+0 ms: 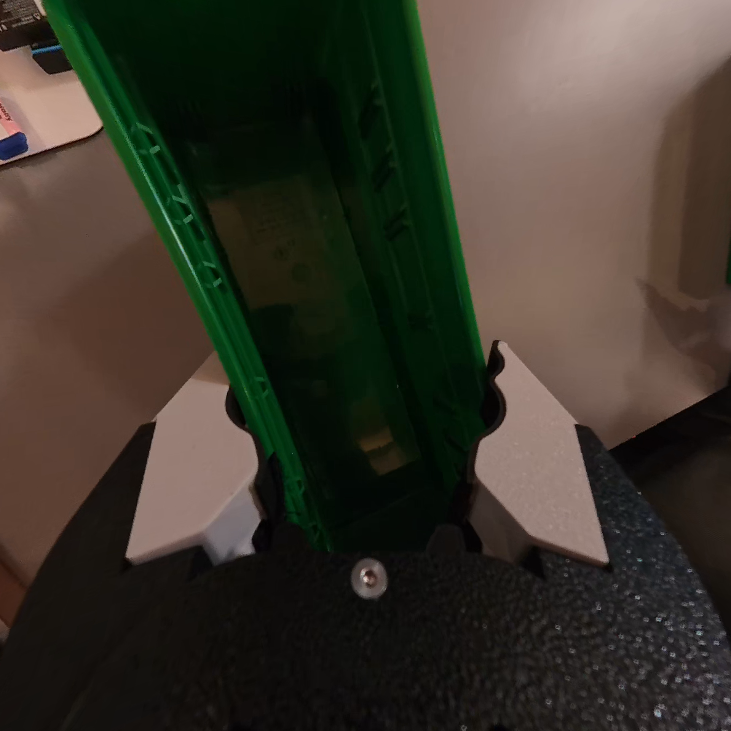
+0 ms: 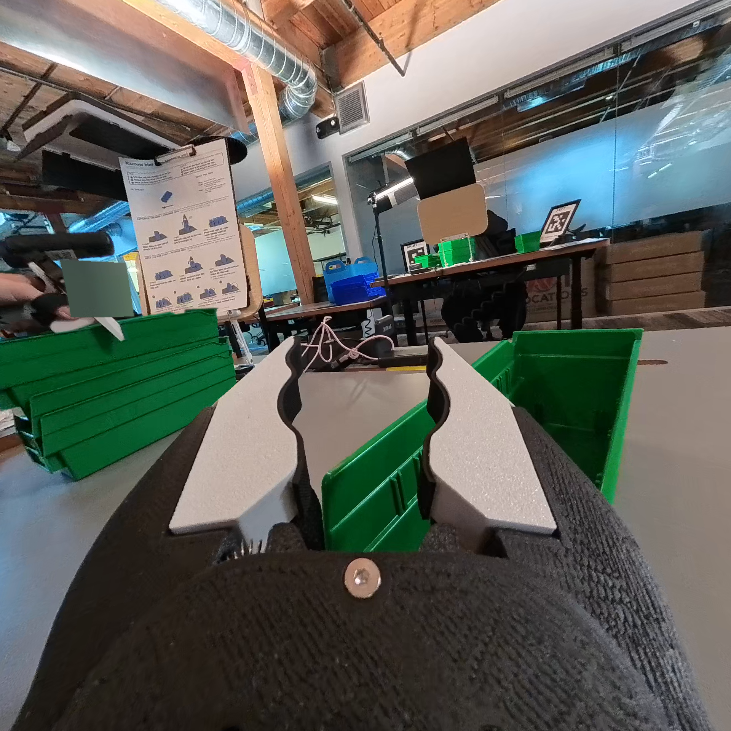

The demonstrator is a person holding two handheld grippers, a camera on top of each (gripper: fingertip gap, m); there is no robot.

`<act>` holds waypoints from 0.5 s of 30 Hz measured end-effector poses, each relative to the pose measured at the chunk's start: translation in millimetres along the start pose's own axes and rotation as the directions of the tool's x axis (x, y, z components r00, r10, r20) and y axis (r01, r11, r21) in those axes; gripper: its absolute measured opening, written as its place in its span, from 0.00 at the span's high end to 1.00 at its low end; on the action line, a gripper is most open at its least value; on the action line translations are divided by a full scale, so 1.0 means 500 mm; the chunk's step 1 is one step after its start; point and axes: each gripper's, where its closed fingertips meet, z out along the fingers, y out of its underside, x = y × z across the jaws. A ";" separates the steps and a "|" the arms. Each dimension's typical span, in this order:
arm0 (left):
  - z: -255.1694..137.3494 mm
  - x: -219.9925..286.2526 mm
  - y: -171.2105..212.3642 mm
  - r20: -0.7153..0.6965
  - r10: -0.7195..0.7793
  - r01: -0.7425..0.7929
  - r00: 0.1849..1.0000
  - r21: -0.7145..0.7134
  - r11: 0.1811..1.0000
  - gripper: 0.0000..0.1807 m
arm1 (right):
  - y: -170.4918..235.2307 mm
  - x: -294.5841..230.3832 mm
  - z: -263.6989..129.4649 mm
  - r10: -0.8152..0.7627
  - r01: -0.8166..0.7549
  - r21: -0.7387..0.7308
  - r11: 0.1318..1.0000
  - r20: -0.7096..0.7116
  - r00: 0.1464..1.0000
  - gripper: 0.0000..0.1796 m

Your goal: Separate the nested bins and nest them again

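On my left wrist view, the left gripper [image 1: 360, 427] has its jaws pinched on the two long walls of a narrow green bin [image 1: 277, 197], which runs away from the camera up to the top edge. I look down into the bin's dark inside; a pale label shows through its floor. Under it is the grey surface [image 1: 553, 197], with a white mat [image 1: 59, 114] at the far left carrying small items I cannot make out.

On my right wrist view, the right gripper [image 2: 362, 379] has its jaws spread, nothing between them. A single green bin [image 2: 569, 399] lies on the surface [image 2: 672, 455] just right of the jaws, its open side turned toward the camera; the right finger [image 2: 470, 447] overlaps its near wall, though I cannot tell whether they touch. Well off to the left sits a stack of nested bins [image 2: 118, 391], and the left gripper [image 2: 99, 326] sits at its top edge with a hand [image 2: 16, 292] behind it. An instruction sheet [image 2: 186, 233] stands behind the stack.
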 end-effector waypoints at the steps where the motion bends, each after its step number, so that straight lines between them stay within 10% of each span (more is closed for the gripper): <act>1: 0.005 -0.001 -0.001 -0.002 0.002 -0.002 1.000 0.003 1.000 0.34 | 0.000 0.000 0.000 0.000 0.000 -0.001 1.000 0.000 1.000 0.65; 15: 0.029 -0.010 0.002 -0.025 -0.011 0.011 1.000 0.023 1.000 0.34 | 0.005 -0.001 0.003 -0.005 0.005 -0.012 1.000 0.000 1.000 0.65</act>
